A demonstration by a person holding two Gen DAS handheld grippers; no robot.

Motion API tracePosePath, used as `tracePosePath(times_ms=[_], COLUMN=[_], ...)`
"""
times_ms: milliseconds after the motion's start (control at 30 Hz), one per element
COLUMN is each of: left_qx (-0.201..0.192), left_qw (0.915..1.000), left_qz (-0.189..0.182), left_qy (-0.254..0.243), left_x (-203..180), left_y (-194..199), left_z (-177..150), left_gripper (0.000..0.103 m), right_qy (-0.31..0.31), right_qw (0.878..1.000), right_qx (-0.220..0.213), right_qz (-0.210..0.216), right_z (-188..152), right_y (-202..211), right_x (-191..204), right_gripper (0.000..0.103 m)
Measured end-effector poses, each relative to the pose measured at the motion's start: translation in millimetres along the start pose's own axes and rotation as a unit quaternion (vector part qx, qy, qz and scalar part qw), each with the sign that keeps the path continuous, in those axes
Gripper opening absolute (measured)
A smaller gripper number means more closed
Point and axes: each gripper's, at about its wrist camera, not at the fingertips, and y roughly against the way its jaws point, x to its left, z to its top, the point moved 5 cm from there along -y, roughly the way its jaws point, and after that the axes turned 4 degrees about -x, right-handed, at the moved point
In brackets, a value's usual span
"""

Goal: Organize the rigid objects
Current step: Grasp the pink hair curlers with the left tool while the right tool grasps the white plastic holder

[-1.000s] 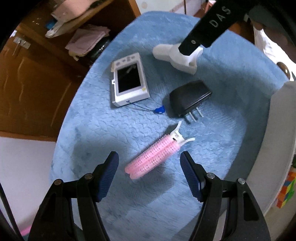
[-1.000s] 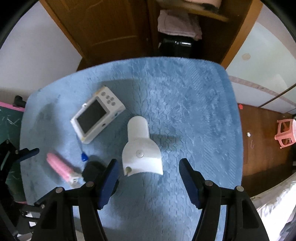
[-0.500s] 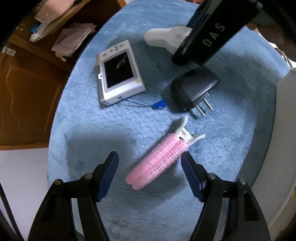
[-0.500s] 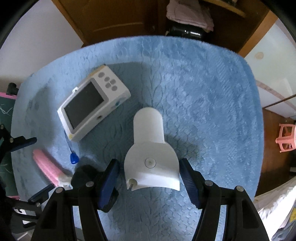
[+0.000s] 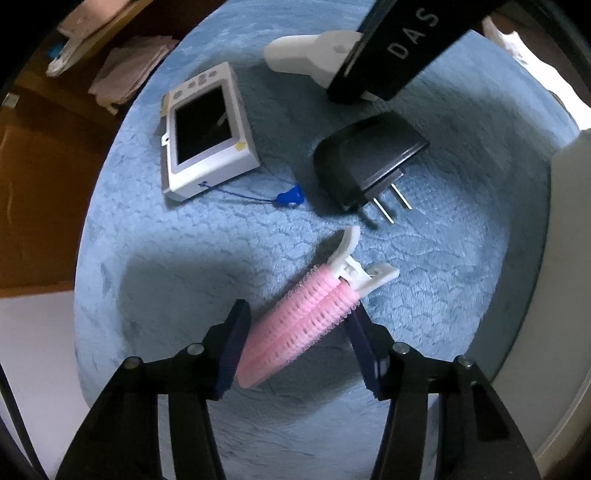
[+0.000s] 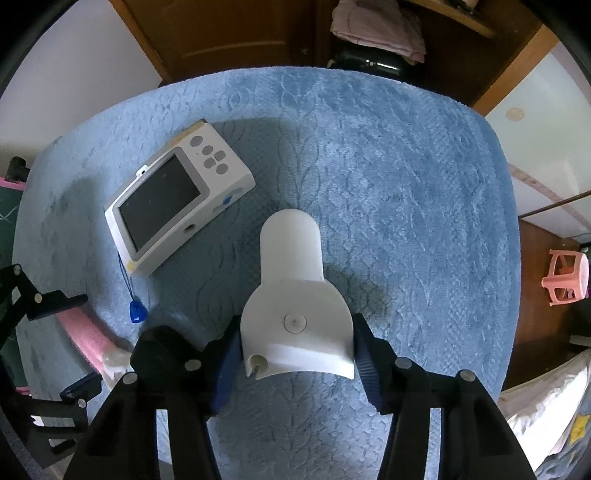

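Note:
A pink hair-roller clip (image 5: 303,317) lies on the blue mat (image 5: 192,251), between the fingers of my left gripper (image 5: 299,339), whose jaws stand close beside it; they still look slightly apart from it. A white scoop-shaped plastic piece (image 6: 295,306) lies between the fingers of my right gripper (image 6: 295,354), whose pads sit at its wide end on both sides. A white camera-like device (image 5: 207,129) (image 6: 173,199) with a blue tag (image 5: 290,195) and a black plug adapter (image 5: 365,162) lie on the mat.
The mat covers a round table (image 6: 406,184). A brown wooden cabinet (image 6: 258,33) with folded cloth (image 6: 376,22) stands behind. A pink stool (image 6: 565,277) stands on the floor at right. A white wall-like edge (image 5: 565,221) borders the mat at right.
Both grippers have come down and forward. The left fingers now flank the pink roller clip and have narrowed; the right fingers have closed in around the white piece's wide end.

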Motion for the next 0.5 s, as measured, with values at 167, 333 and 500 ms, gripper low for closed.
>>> tracePosePath(times_ms=[167, 333, 500], left_qx=[0.002, 0.011, -0.001], left_qw=[0.9994, 0.9964, 0.9945], left_qz=[0.030, 0.066, 0.058], left_qy=[0.019, 0.052, 0.087], left_x=[-9.5, -15.8, -22.4], left_y=[2.7, 7.9, 28.4], left_z=[-4.0, -9.9, -19.8], left_gripper=[0.050, 0.040, 0.037], right_qy=[-0.022, -0.039, -0.054], right_qw=[1.000, 0.999, 0.998], right_qx=[0.004, 0.000, -0.022], right_qz=[0.012, 0.023, 0.035], right_z=[-9.1, -22.8, -35.9], right_y=[7.2, 24.7, 54.6], right_x=[-4.7, -10.2, -20.6], right_gripper=[0.056, 0.056, 0.056])
